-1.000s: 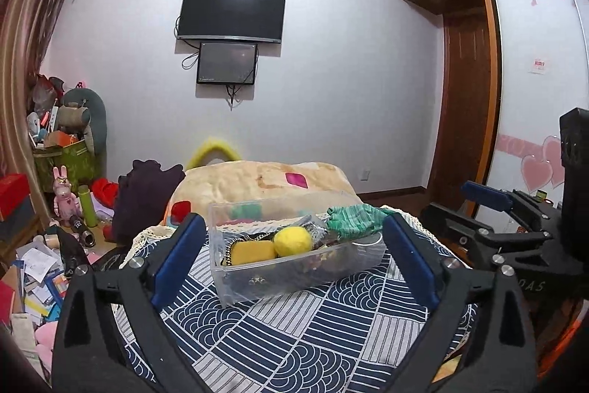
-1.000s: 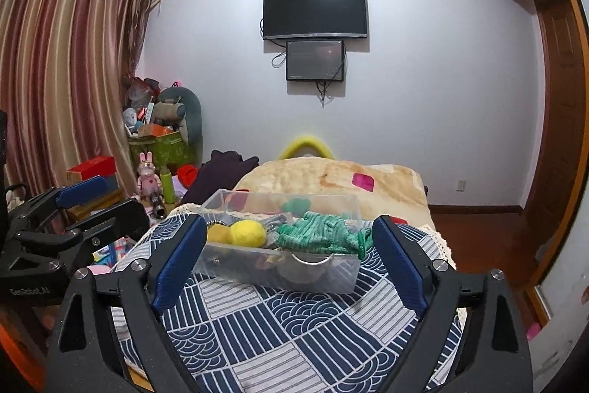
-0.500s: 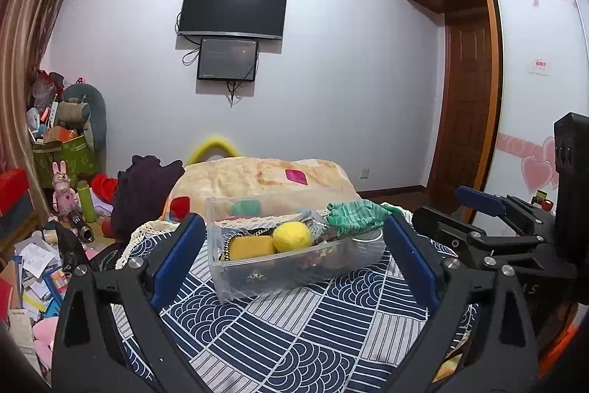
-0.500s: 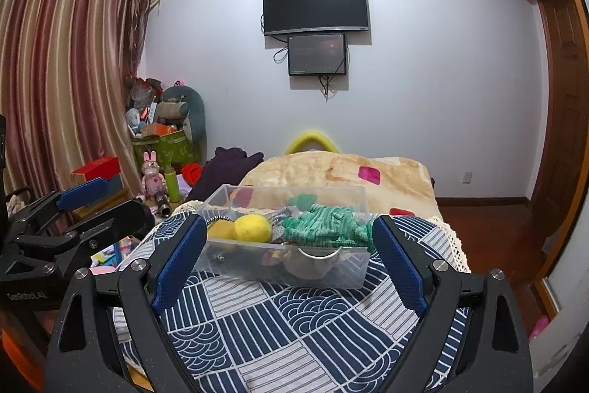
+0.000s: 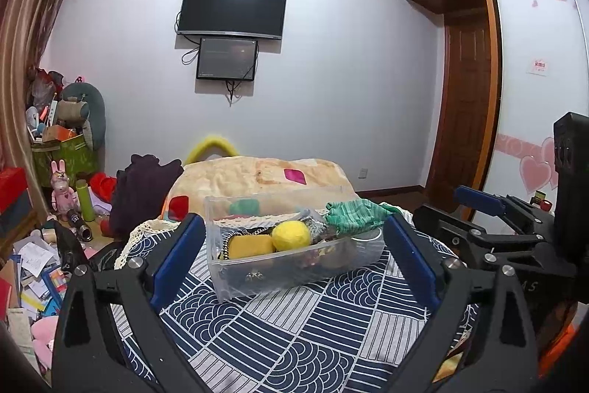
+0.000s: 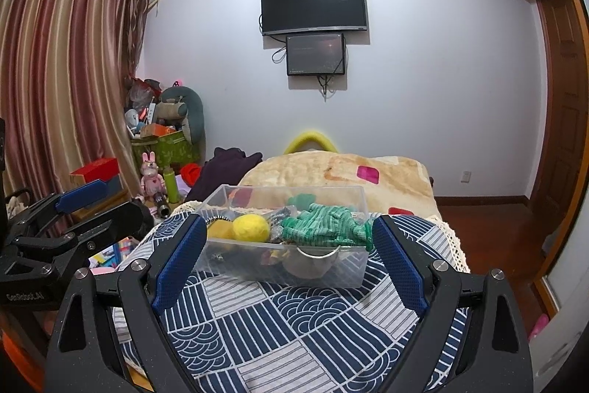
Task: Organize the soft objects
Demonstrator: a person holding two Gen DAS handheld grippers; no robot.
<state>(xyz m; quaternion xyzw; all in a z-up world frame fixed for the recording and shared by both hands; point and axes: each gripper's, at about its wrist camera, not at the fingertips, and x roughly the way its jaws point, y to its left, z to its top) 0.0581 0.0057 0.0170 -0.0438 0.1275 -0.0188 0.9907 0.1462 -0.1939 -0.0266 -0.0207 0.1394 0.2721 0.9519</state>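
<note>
While both grippers' fingers gape wide, empty | clear bin [image 5: 291, 267] long axis left-right | green cloth [image 6: 325, 227] draped right end

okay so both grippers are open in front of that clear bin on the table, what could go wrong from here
1. The green knitted cloth drapes over the clear bin's rim, so a grab could drag it out.
2. The yellow ball sits high in the pile and may roll off if nudged.
3. The left gripper and right gripper sit close together; they could collide.
</note>
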